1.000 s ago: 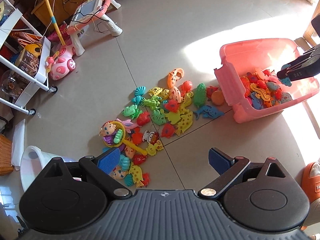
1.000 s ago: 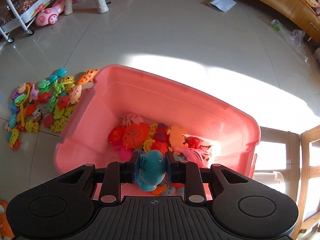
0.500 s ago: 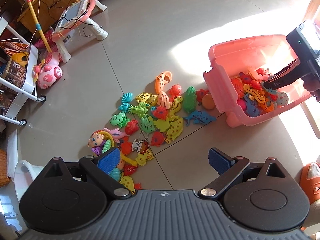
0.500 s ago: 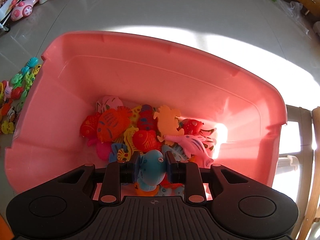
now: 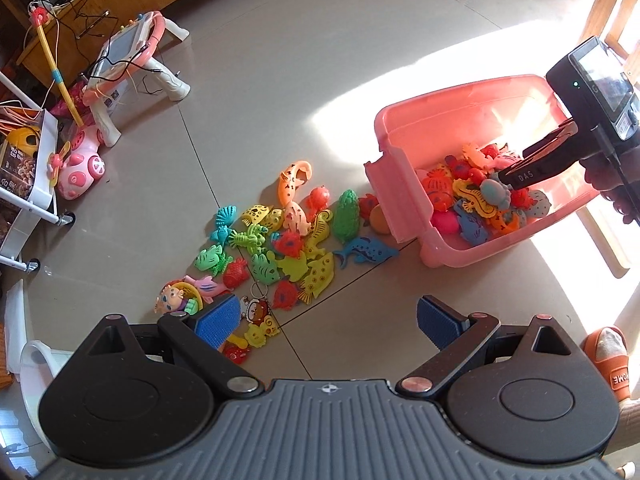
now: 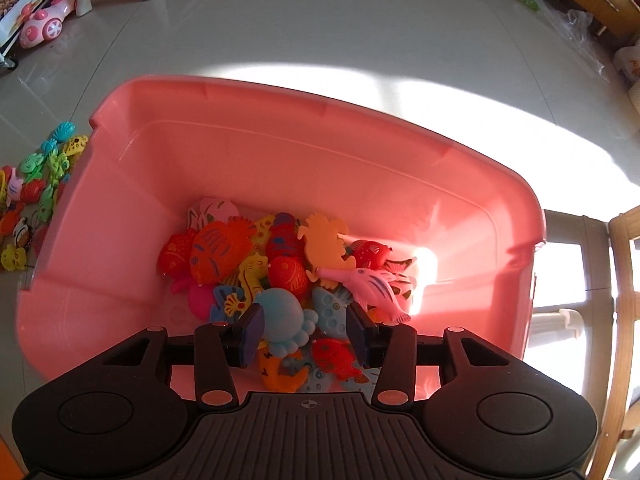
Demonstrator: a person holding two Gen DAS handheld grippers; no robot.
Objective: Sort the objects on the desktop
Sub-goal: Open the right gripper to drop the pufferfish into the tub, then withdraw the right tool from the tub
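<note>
A pink plastic bin [image 6: 280,160] [image 5: 404,120] stands on the tiled floor and holds several coloured sea-animal toys. My right gripper [image 6: 306,330] [image 5: 505,178] is open inside the bin. A light blue octopus toy [image 6: 282,318] lies loose between its fingers on the toy heap, against the left finger. A pile of sea-animal toys [image 5: 288,240] lies on the floor left of the bin. My left gripper [image 5: 328,320] is open and empty above the near edge of that pile.
A pink toy car [image 5: 80,166] and a child's drawing table [image 5: 128,52] stand at the far left beside a white trolley [image 5: 24,200]. An orange slipper [image 5: 608,360] lies at the right. Wooden chair legs [image 6: 620,320] stand right of the bin.
My right gripper has opened and let go of the blue octopus inside the bin. The left gripper has drawn back and stays open.
</note>
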